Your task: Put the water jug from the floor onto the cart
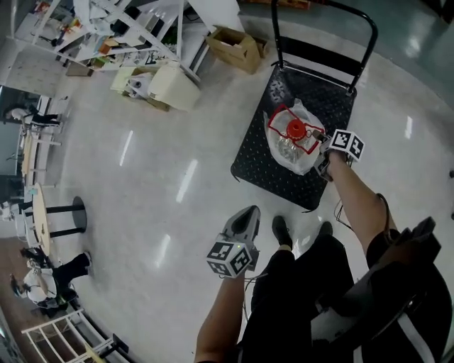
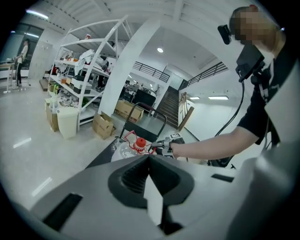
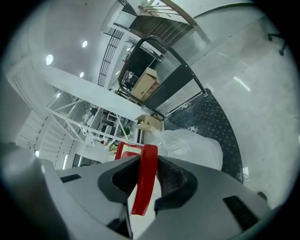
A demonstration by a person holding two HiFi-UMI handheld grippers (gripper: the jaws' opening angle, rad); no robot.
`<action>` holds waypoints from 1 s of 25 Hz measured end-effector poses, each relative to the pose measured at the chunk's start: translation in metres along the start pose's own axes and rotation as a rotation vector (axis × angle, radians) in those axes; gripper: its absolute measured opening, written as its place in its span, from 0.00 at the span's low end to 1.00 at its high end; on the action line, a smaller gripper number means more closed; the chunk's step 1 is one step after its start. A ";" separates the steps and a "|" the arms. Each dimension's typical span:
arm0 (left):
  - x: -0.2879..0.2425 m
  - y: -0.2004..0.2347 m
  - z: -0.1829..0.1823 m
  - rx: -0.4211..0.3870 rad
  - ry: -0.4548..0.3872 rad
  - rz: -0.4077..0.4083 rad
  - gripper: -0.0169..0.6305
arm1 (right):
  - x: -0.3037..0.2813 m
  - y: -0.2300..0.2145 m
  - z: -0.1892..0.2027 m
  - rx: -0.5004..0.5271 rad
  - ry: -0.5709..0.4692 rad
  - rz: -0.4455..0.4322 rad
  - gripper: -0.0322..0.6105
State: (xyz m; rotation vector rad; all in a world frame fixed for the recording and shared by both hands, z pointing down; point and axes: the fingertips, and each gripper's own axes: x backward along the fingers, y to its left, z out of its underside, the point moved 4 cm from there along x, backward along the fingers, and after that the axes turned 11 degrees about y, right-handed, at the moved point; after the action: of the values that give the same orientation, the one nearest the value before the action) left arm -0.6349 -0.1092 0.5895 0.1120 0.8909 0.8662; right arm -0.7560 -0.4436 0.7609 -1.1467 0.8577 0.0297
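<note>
The clear water jug [image 1: 294,145] with a red cap stands on the black cart deck [image 1: 269,170]. It also shows in the left gripper view as the jug [image 2: 129,147]. My right gripper [image 1: 323,152] is at the jug's right side, shut on its red carrying handle [image 3: 145,178]. Beyond the jaws lies the jug's pale body [image 3: 192,143] on the studded deck [image 3: 220,122]. My left gripper [image 1: 245,216] hangs over the floor in front of the cart, apart from it. Its jaws are shut with nothing between them.
The cart's black push bar [image 1: 326,14] rises at its far end. Cardboard boxes [image 1: 237,46], a cream bin [image 1: 174,85] and a white shelving rack [image 1: 120,28] stand beyond. My shoes [image 1: 281,230] are just before the cart's near edge. A round-based table [image 1: 71,213] is at the left.
</note>
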 end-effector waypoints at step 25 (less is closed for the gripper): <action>-0.048 -0.192 -0.116 -0.389 -0.095 0.344 0.03 | 0.324 0.029 -0.044 0.275 -0.356 -0.119 0.10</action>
State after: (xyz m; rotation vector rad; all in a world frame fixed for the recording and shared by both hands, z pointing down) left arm -0.6163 -0.2999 0.4636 -0.0335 0.6078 1.3299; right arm -0.5701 -0.5930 0.5352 -0.8960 0.4600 0.0163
